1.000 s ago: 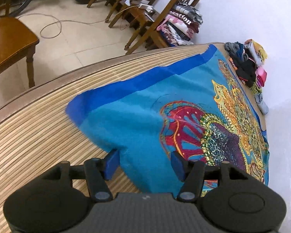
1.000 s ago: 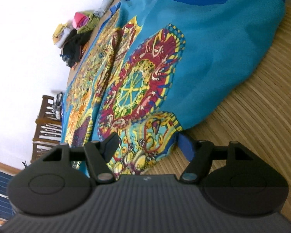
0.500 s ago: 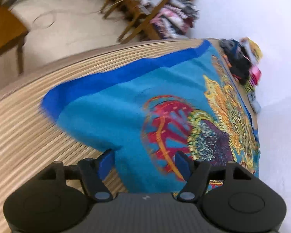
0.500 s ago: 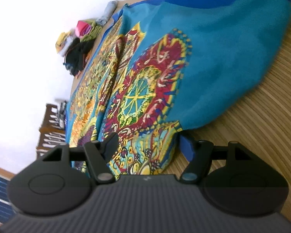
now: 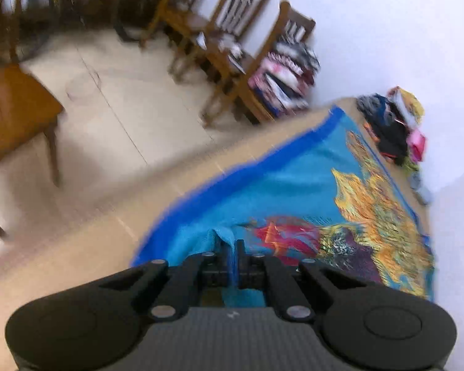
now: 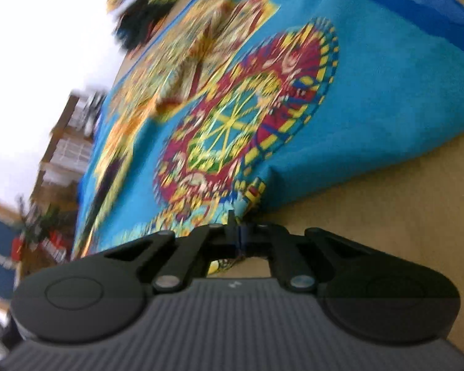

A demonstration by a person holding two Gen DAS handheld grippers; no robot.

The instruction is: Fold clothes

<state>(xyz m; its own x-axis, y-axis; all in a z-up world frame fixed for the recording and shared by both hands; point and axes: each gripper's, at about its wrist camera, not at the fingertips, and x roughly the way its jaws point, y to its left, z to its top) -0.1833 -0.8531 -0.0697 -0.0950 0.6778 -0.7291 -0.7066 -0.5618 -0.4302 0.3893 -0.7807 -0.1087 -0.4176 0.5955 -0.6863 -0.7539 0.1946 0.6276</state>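
A large turquoise cloth (image 5: pixel 287 191) with a dark blue border and a red, yellow and purple print lies spread over a slatted wooden table (image 5: pixel 77 247). My left gripper (image 5: pixel 231 252) is shut on the cloth's near edge, and a small ridge of fabric rises between its fingers. In the right wrist view the same cloth (image 6: pixel 371 99) fills the upper frame. There my right gripper (image 6: pixel 238 232) is shut on the near printed edge, by the red and yellow wheel motif. Both views are blurred by motion.
A heap of mixed clothes (image 5: pixel 396 126) sits at the table's far end by the white wall. Wooden chairs (image 5: pixel 232 49) stand on the tiled floor beyond, one holding stacked folded garments (image 5: pixel 284 77). Another wooden chair (image 5: pixel 12 114) stands at left.
Both grippers stood open over the cloth's near edge; now both have shut on it. The left view has swung up toward the chairs, and fabric is bunched up between its fingers.
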